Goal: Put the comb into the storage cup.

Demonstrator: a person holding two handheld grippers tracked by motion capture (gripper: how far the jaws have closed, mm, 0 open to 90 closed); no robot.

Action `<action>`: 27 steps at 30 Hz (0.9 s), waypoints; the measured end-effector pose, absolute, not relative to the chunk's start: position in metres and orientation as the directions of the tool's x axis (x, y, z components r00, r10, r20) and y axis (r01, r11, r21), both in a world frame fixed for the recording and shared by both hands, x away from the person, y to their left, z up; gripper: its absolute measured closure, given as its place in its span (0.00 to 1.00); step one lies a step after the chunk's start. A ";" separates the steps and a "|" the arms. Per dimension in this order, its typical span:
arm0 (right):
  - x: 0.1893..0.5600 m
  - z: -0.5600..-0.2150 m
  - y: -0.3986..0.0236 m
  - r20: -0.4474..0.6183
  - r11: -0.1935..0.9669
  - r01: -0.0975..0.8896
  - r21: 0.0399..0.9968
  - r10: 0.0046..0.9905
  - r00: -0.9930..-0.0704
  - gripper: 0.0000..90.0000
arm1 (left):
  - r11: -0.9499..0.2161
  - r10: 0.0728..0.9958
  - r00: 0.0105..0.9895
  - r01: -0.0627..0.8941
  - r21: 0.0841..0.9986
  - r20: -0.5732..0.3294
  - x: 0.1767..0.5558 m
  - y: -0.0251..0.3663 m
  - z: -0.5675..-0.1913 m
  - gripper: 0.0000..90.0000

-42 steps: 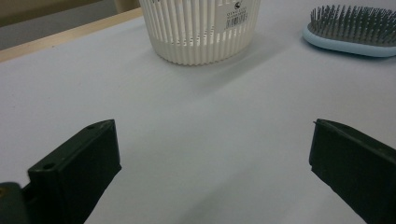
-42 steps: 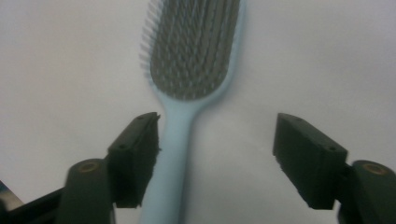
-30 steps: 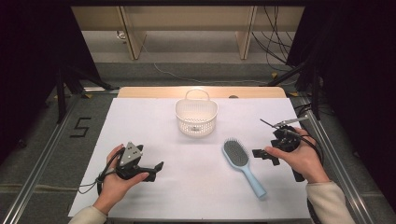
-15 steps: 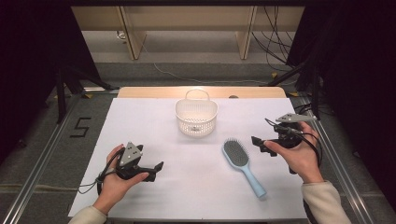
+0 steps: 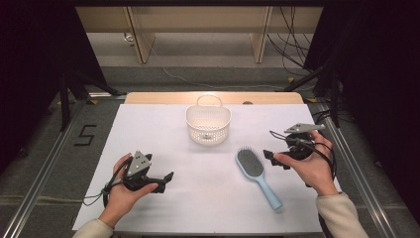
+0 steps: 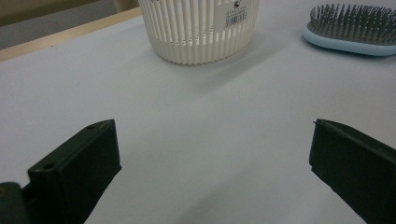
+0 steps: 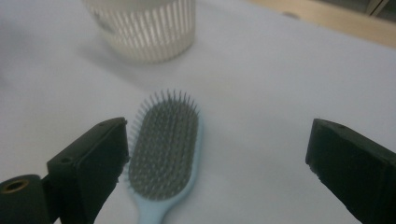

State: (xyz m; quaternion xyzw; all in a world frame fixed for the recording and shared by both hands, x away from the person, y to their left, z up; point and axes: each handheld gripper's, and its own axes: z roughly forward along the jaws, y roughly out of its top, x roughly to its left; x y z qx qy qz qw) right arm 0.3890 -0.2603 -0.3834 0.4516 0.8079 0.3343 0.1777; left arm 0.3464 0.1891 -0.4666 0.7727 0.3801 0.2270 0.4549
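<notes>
Beside my wide-open right gripper (image 5: 273,159) lies the light, stiff blue plastic hairbrush (image 5: 257,174), best pinched across its narrow handle.

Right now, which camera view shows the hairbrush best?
The high view: the whole hairbrush lies there, head to handle. The right gripper view gives its bristled head close up, the handle cut off; the left gripper view catches just the head's edge.
</notes>
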 end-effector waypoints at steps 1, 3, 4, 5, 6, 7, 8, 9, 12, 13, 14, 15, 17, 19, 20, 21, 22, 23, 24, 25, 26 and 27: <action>0.389 -0.385 -0.258 0.013 0.383 0.619 0.686 0.844 -0.537 0.09 | -0.296 0.794 0.608 0.381 0.876 0.005 0.346 0.189 -0.466 0.01; 0.388 -0.389 -0.253 0.014 0.415 0.649 0.637 0.836 -0.549 0.10 | -0.298 0.794 0.608 0.379 0.876 0.007 0.346 0.189 -0.466 0.01; 0.388 -0.391 -0.251 0.020 0.428 0.668 0.609 0.833 -0.552 0.11 | -0.299 0.794 0.608 0.379 0.876 0.007 0.346 0.189 -0.466 0.01; 0.387 -0.392 -0.249 0.019 0.441 0.674 0.592 0.829 -0.559 0.12 | -0.298 0.794 0.608 0.379 0.876 0.007 0.346 0.189 -0.466 0.01; 0.387 -0.394 -0.247 0.024 0.447 0.686 0.575 0.828 -0.560 0.12 | -0.297 0.795 0.607 0.380 0.876 0.007 0.346 0.189 -0.466 0.01; 0.387 -0.395 -0.245 0.030 0.453 0.696 0.557 0.826 -0.563 0.12 | -0.297 0.795 0.607 0.379 0.876 0.006 0.347 0.189 -0.466 0.01; 0.386 -0.396 -0.244 0.033 0.463 0.703 0.540 0.823 -0.567 0.13 | -0.298 0.794 0.607 0.379 0.876 0.007 0.347 0.189 -0.466 0.01; 0.386 -0.397 -0.242 0.034 0.469 0.711 0.524 0.822 -0.568 0.14 | -0.297 0.794 0.608 0.380 0.876 0.006 0.347 0.189 -0.467 0.01; 0.385 -0.400 -0.239 0.038 0.483 0.729 0.485 0.821 -0.569 0.17 | -0.297 0.794 0.608 0.381 0.876 0.005 0.347 0.189 -0.467 0.01; 0.385 -0.401 -0.238 0.041 0.484 0.736 0.474 0.823 -0.567 0.17 | -0.297 0.794 0.608 0.381 0.876 0.004 0.347 0.189 -0.467 0.01; 0.385 -0.402 -0.237 0.041 0.490 0.739 0.462 0.821 -0.569 0.17 | -0.298 0.793 0.609 0.381 0.876 0.005 0.347 0.189 -0.467 0.01; 0.385 -0.403 -0.236 0.041 0.491 0.744 0.454 0.822 -0.568 0.17 | -0.299 0.793 0.609 0.380 0.875 0.007 0.347 0.189 -0.467 0.01; 0.385 -0.405 -0.233 0.041 0.499 0.752 0.431 0.821 -0.569 0.18 | -0.299 0.793 0.609 0.380 0.875 0.006 0.347 0.189 -0.467 0.01; 0.385 -0.408 -0.230 0.042 0.508 0.760 0.405 0.821 -0.570 0.18 | -0.299 0.793 0.610 0.380 0.876 0.006 0.347 0.189 -0.467 0.01; 0.385 -0.410 -0.229 0.039 0.514 0.763 0.392 0.819 -0.572 0.18 | -0.299 0.792 0.610 0.380 0.875 0.006 0.347 0.189 -0.467 0.01; 0.385 -0.412 -0.227 0.037 0.517 0.768 0.379 0.820 -0.571 0.18 | -0.300 0.792 0.611 0.380 0.875 0.006 0.347 0.189 -0.467 0.01; 0.385 -0.414 -0.226 0.038 0.522 0.771 0.365 0.819 -0.573 0.18 | -0.300 0.791 0.611 0.380 0.875 0.006 0.347 0.188 -0.467 0.01; 0.385 -0.416 -0.224 0.036 0.524 0.774 0.356 0.819 -0.572 0.18 | -0.301 0.791 0.611 0.380 0.875 0.007 0.347 0.188 -0.467 0.01; 0.386 -0.417 -0.223 0.037 0.528 0.776 0.346 0.819 -0.573 0.18 | -0.301 0.791 0.611 0.379 0.875 0.007 0.347 0.188 -0.467 0.01; 0.386 -0.419 -0.222 0.035 0.529 0.779 0.336 0.819 -0.572 0.18 | -0.300 0.791 0.612 0.379 0.875 0.006 0.347 0.188 -0.467 0.01; 0.387 -0.421 -0.220 0.037 0.530 0.784 0.324 0.821 -0.570 0.18 | -0.302 0.790 0.613 0.379 0.875 0.007 0.347 0.188 -0.467 0.02; 0.387 -0.423 -0.219 0.034 0.534 0.785 0.315 0.820 -0.572 0.18 | -0.302 0.790 0.613 0.380 0.874 0.007 0.347 0.189 -0.467 0.02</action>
